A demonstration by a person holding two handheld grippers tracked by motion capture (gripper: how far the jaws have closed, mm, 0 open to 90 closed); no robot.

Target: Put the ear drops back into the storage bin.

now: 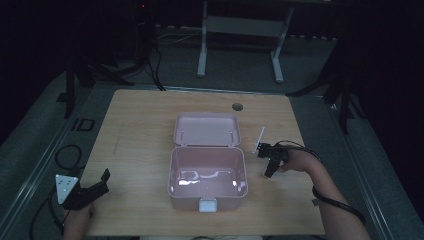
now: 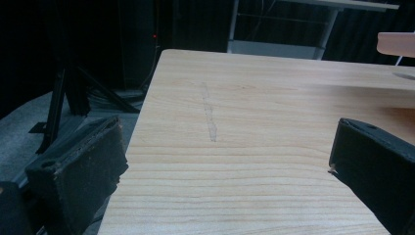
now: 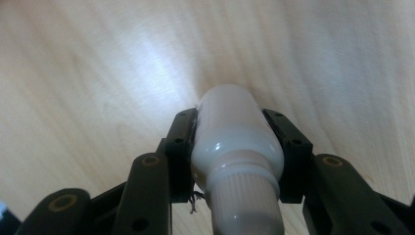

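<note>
No legible text, labels or nos. anywhere.

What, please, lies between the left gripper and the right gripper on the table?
The open pink box sits between the left gripper and the right gripper, which holds a white bottle; the high view shows it.

Light wooden table point(image 1: 135, 115) with a round grommet hole point(image 1: 237, 106) near its far edge. On it, centre, rests an open pink box point(image 1: 207, 197), lid point(image 1: 206, 129) folded back flat toward the far side.
</note>
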